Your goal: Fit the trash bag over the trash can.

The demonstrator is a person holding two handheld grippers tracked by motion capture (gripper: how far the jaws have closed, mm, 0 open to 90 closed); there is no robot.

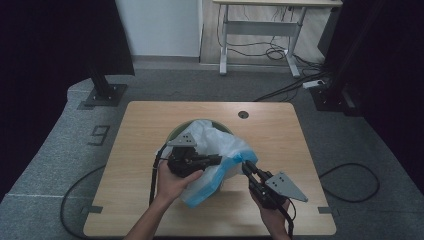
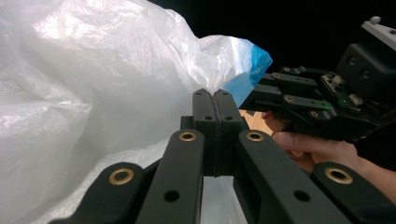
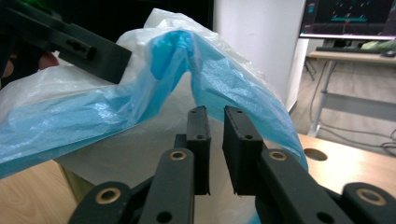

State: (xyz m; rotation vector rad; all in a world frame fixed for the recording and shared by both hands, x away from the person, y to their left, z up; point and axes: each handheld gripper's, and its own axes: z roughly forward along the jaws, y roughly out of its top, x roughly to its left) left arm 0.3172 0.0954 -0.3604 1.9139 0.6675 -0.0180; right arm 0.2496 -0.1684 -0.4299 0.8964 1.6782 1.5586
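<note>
A white plastic bag (image 1: 220, 145) with a blue rim lines a green bin (image 1: 176, 131) at the middle of the table. My left gripper (image 1: 218, 160) lies across the bag's near side, pointing right. In the left gripper view its jaws (image 2: 215, 95) are pressed together with a fold of the white film (image 2: 93, 93) pinched at their tips. My right gripper (image 1: 245, 166) points at the blue rim from the right. In the right gripper view its jaws (image 3: 215, 116) stand slightly apart just under the arched blue rim (image 3: 140, 107), pressing on nothing.
The wooden table (image 1: 150, 120) has a round cable hole (image 1: 243, 114) at its far side. A black stand base (image 1: 105, 92) sits on the floor at the far left. A white desk frame (image 1: 260, 30) stands behind, and cables (image 1: 350, 180) lie on the carpet.
</note>
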